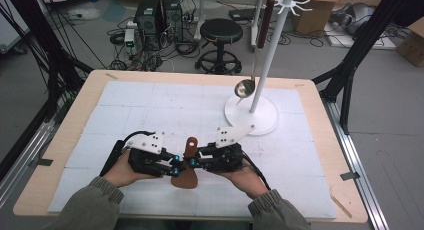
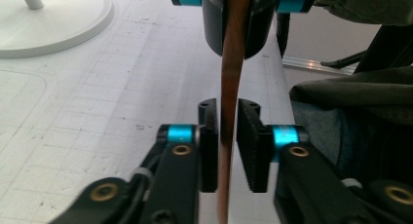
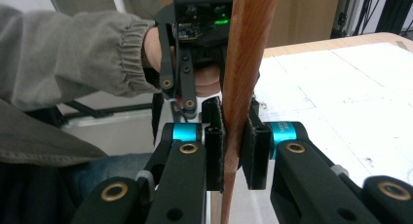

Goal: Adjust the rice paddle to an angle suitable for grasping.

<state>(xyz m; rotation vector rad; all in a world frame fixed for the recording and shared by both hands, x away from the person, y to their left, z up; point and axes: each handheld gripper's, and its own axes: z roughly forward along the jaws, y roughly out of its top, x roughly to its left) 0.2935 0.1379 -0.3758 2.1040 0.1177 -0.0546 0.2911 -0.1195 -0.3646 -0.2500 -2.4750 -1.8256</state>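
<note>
White padded surface (image 1: pixel 125 105): wooden spatula (image 1: pixel 189 162) upright-edged between both tools; right tool (image 1: pixel 196 162) clamps it, left tool (image 1: pixel 175 161) stands slightly open around it, pads clear.

A brown wooden spatula (image 1: pixel 188 165) is held off the white-matted surface (image 1: pixel 150 105), near its front edge. Its broad rounded blade points toward the person, the narrower handle end away. It stands on edge, seen as a thin reddish-brown strip in the left gripper view (image 2: pixel 229 87) and right gripper view (image 3: pixel 243 78).
</note>
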